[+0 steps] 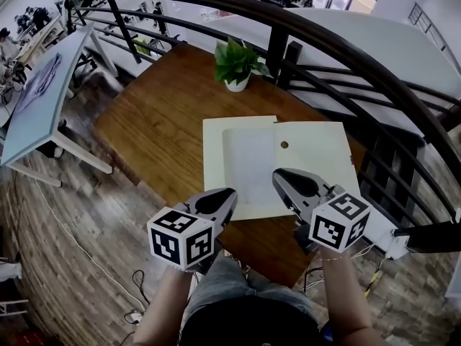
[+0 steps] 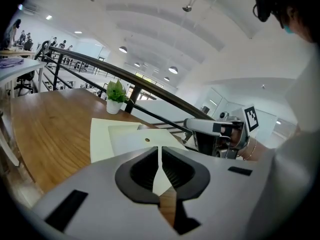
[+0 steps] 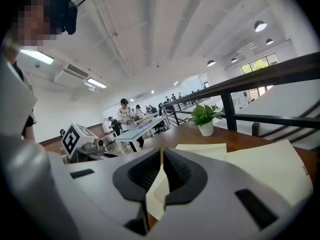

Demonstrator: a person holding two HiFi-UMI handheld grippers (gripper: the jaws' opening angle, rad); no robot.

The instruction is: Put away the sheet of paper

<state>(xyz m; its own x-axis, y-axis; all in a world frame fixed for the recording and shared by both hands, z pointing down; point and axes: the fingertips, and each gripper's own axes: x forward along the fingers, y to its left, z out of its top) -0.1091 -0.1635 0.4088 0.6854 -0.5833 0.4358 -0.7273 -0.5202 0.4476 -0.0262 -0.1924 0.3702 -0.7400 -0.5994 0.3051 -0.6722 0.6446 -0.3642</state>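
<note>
**Q:** Entry check: where was the sheet of paper?

**A:** I logged the sheet of paper (image 1: 251,166) lying flat on an open cream folder (image 1: 216,157). The folder sat near the middle of the wooden surface (image 1: 151,121), a little toward 4 o'clock. The sheet lay across the fold, with cream showing beside it at 9 o'clock and at 3 o'clock. A small dark round spot (image 1: 284,145) sat on the folder just off the sheet's 1 o'clock corner.

**Q:** State of the claws?

**A:** Both narrow. In its own view I read the left claw (image 2: 160,150) with its tips met and pads together. Only folder and wood showed through the gap lower down. From the head view it hung over the folder's 7 o'clock corner. The right claw (image 3: 161,153) read the same, with its two pads pressed to each other. From the head view it hung over the sheet's 5 o'clock corner. The two claws pointed toward 12 o'clock, near each other but apart.

**Q:** Anything else noted?

**A:** A potted plant (image 1: 236,67) in a white pot stood upright at the surface's 12 o'clock edge, well apart from the folder. A dark railing (image 1: 346,56) curved behind the surface from 11 o'clock round to 4 o'clock. A pale desk (image 1: 39,99) stood on the plank floor (image 1: 94,215) at 9 o'clock.
</note>
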